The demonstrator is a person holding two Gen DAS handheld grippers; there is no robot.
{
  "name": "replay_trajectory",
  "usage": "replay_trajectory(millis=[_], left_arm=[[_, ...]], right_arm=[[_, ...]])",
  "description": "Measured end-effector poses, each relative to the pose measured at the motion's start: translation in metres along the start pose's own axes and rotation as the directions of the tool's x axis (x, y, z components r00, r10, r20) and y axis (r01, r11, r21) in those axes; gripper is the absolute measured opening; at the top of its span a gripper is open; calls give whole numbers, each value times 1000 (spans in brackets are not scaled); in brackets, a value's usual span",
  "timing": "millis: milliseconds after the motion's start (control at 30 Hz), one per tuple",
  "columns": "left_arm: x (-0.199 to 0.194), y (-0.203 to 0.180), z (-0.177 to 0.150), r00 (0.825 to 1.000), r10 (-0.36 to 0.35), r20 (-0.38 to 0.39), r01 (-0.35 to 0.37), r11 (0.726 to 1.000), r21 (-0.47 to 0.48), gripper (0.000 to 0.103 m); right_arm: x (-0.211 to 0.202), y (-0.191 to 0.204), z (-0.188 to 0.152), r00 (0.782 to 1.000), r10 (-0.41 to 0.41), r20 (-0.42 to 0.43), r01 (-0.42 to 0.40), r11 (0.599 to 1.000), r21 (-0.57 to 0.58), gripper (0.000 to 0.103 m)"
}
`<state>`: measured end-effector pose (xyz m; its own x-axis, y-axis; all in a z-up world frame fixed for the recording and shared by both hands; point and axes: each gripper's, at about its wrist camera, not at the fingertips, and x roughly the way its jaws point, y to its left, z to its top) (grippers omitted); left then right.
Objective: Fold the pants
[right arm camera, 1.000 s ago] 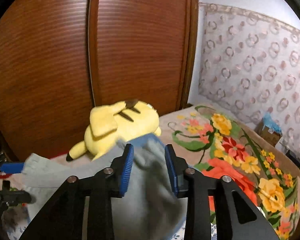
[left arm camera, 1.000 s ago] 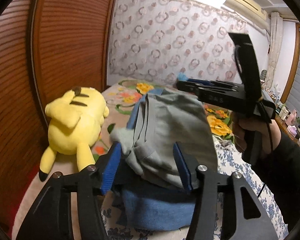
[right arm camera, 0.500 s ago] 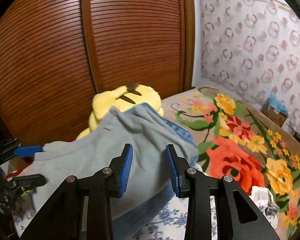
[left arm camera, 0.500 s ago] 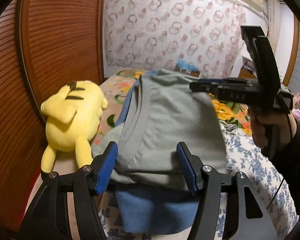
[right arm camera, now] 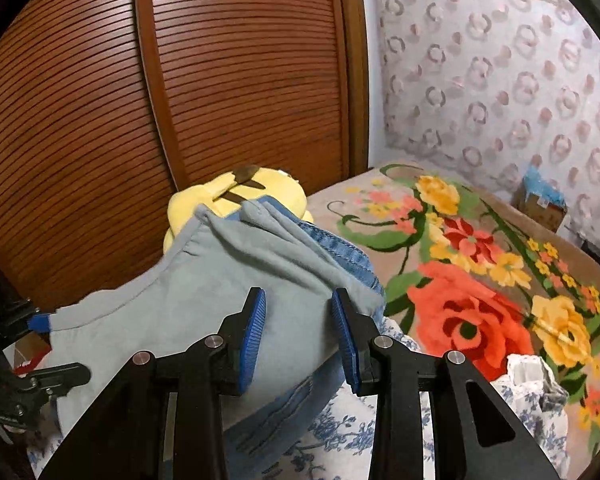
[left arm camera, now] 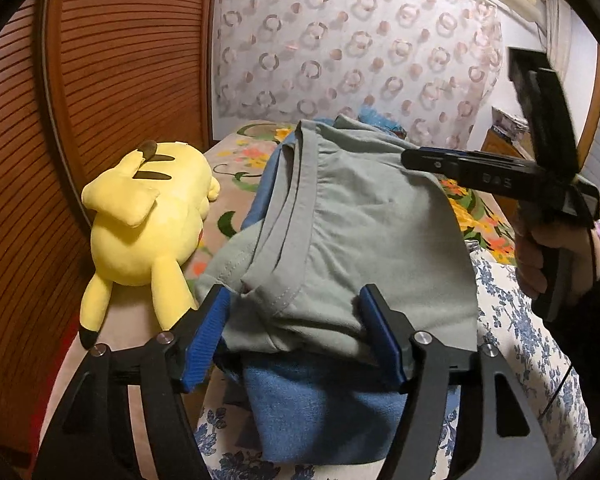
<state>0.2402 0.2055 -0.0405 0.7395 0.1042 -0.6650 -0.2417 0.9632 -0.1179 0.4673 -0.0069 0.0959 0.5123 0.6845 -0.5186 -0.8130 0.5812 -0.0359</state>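
Observation:
The grey pants (left arm camera: 364, 232) lie folded on top of a folded pair of blue jeans (left arm camera: 324, 412) on the bed. My left gripper (left arm camera: 296, 332) is open, its blue pads on either side of the pants' near edge. My right gripper (right arm camera: 298, 330) is open over the pants (right arm camera: 188, 300), with the jeans (right arm camera: 340, 248) showing beneath. The right gripper also shows in the left wrist view (left arm camera: 416, 158), at the far right corner of the pants. The left gripper shows at the left edge of the right wrist view (right arm camera: 36, 320).
A yellow plush toy (left arm camera: 140, 224) lies left of the pile, against the wooden slatted wardrobe doors (right arm camera: 220, 100). The bed has a floral blanket (right arm camera: 480, 280) and a blue-flowered sheet (left arm camera: 532, 344). A crumpled white tissue (right arm camera: 528, 372) lies on the bed. A patterned curtain (left arm camera: 340, 52) hangs behind.
The grey pants have gone from held up and bunched to lying flat on the jeans. Both grippers have opened and let go of the fabric.

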Motion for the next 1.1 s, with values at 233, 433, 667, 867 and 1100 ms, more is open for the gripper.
replay_trajectory(millis=[233, 433, 667, 867, 1100], left_arm=[[-13, 4, 1, 1000, 7, 24, -7, 1000, 17, 87], [-30, 3, 1, 999, 3, 47, -4, 1000, 30, 103], [-49, -4, -1, 998, 8, 60, -11, 999, 49, 103], [-60, -12, -5, 998, 4, 60, -7, 999, 52, 103], [-68, -25, -13, 999, -11, 51, 8, 998, 62, 103]], right_arm=[[-28, 28, -12, 999, 31, 36, -30, 999, -11, 36], [-48, 37, -27, 998, 36, 47, -35, 999, -16, 36], [-73, 41, -41, 998, 21, 61, -22, 1000, 13, 36], [-95, 49, -50, 998, -10, 68, 9, 1000, 27, 36], [-126, 63, -72, 996, -64, 66, 60, 996, 61, 36]])
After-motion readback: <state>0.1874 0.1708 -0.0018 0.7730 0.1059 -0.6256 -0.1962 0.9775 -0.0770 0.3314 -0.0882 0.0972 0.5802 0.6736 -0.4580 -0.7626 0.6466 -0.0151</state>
